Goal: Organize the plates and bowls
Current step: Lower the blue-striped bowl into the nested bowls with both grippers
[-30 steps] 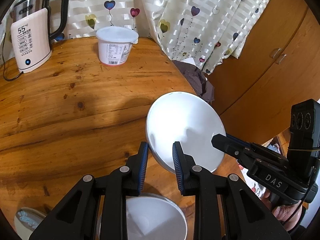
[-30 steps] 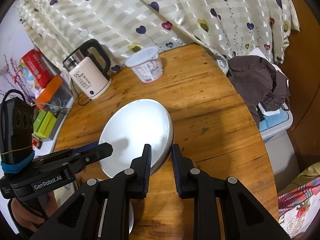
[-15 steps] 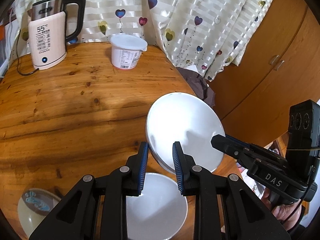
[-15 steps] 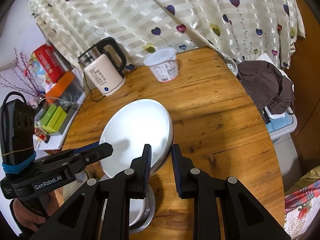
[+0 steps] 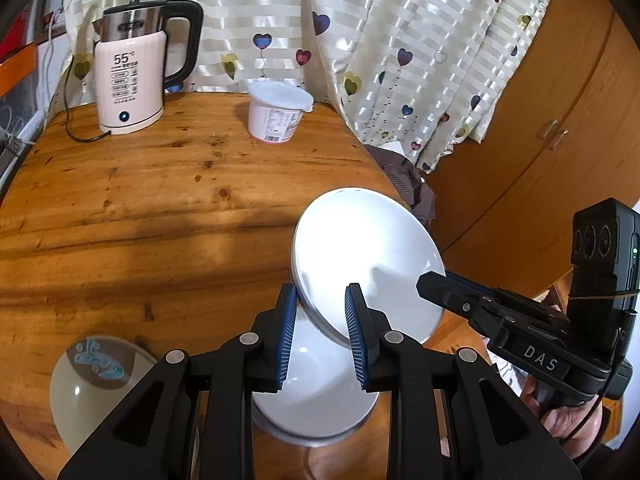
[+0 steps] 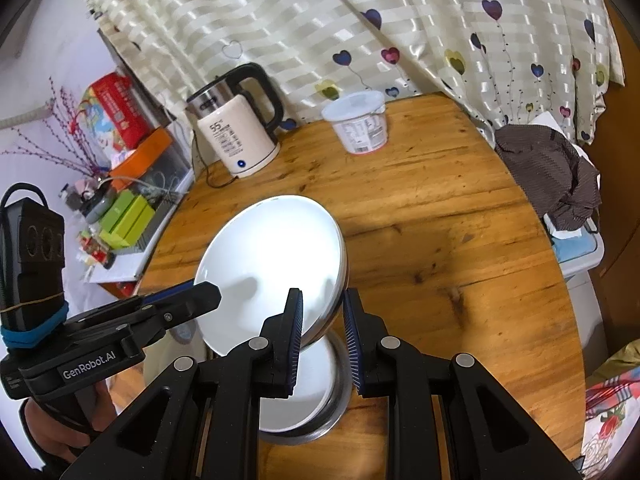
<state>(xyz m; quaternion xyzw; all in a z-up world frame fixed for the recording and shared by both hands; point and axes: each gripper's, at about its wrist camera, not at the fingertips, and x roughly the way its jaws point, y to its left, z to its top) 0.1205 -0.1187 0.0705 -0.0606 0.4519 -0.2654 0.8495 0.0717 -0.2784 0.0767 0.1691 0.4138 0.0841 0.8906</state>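
Both grippers have lifted the white plate (image 5: 362,256) higher above the table's near edge; left gripper (image 5: 320,330) and right gripper (image 6: 322,338) pinch opposite rims. A stacked plate (image 5: 320,400) and patterned bowl (image 5: 92,380) now show below; the table (image 5: 140,200) beyond lies open.

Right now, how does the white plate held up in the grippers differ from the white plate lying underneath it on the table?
The held white plate is tilted and off the table, its rim pinched by the left hand-held gripper and the right hand-held gripper. The lower white plate lies flat on the table with a metal rim under it, and neither gripper touches it. Both are plain, round and white.
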